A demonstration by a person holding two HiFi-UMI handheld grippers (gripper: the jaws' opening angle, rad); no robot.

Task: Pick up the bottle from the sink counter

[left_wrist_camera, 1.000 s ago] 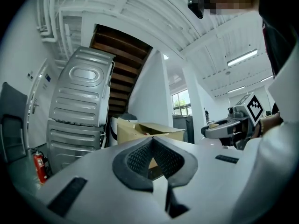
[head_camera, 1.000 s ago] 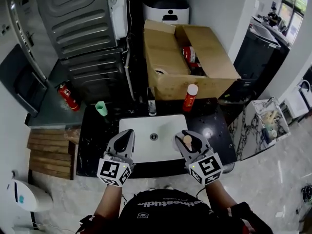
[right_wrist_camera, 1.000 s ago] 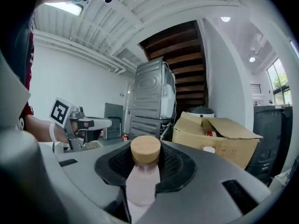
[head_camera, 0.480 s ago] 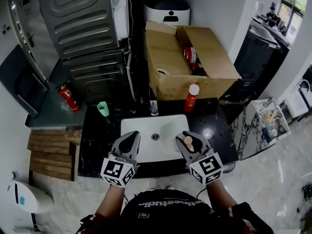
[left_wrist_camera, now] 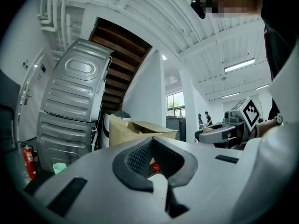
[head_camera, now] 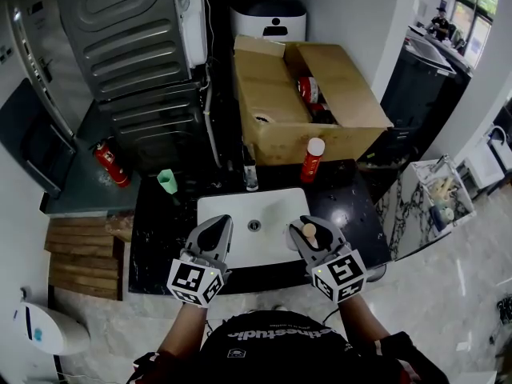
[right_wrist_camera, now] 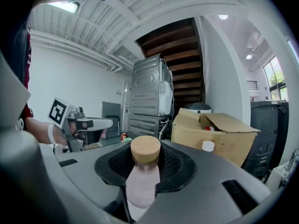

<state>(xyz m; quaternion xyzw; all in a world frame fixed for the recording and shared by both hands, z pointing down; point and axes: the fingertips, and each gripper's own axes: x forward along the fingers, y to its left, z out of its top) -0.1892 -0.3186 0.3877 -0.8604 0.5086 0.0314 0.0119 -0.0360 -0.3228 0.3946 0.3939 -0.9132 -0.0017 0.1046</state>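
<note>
A small pale pink bottle [right_wrist_camera: 144,178] with a round wooden cap stands upright between the pads of my right gripper [right_wrist_camera: 145,164], which is shut on it. From the head view, the bottle's cap [head_camera: 308,230] shows between that gripper's [head_camera: 310,232] jaws, held above the front right of the white sink [head_camera: 240,210]. My left gripper [head_camera: 216,230] hovers over the sink's front left. Its jaws [left_wrist_camera: 152,160] meet at the tips with nothing between them.
A black counter [head_camera: 356,210] surrounds the sink, with a faucet [head_camera: 250,174] behind the basin. A red bottle with a white cap [head_camera: 311,160] and a green cup [head_camera: 166,181] stand at the back. An open cardboard box [head_camera: 308,94] and stacked grey machines [head_camera: 136,54] rise behind.
My left gripper has shifted slightly to the right over the sink. The right gripper keeps the bottle in about the same place.
</note>
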